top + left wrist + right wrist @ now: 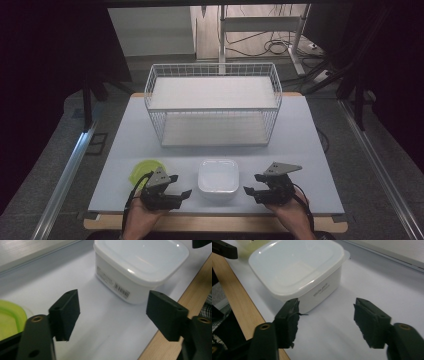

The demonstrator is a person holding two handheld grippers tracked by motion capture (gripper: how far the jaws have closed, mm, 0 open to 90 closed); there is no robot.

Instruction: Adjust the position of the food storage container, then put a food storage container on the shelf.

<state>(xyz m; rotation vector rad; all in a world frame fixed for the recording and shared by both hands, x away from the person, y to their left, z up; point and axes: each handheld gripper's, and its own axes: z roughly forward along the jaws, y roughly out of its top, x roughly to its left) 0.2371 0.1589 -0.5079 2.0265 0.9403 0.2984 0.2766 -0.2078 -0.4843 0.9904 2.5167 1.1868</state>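
Left tongs (181,186): your jaws stand wide with nothing between them, aimed at the container from its left side.
Right tongs (254,184): also wide and empty, facing the container from its right.
White container (218,178): it sits near the tabletop's near edge, midway between your two tongs, lid on.
Handling: it looks like thin, smooth plastic, probably light and a bit slippery; the walls may flex if you squeeze hard.
Where to hold: take it by two opposite side walls just under the lid's rim (322,280), one pair of tongs per side.
Green lid (145,170): flat on the tabletop just behind your left tongs.
Wire basket (212,70): stands toward the far edge, well apart.
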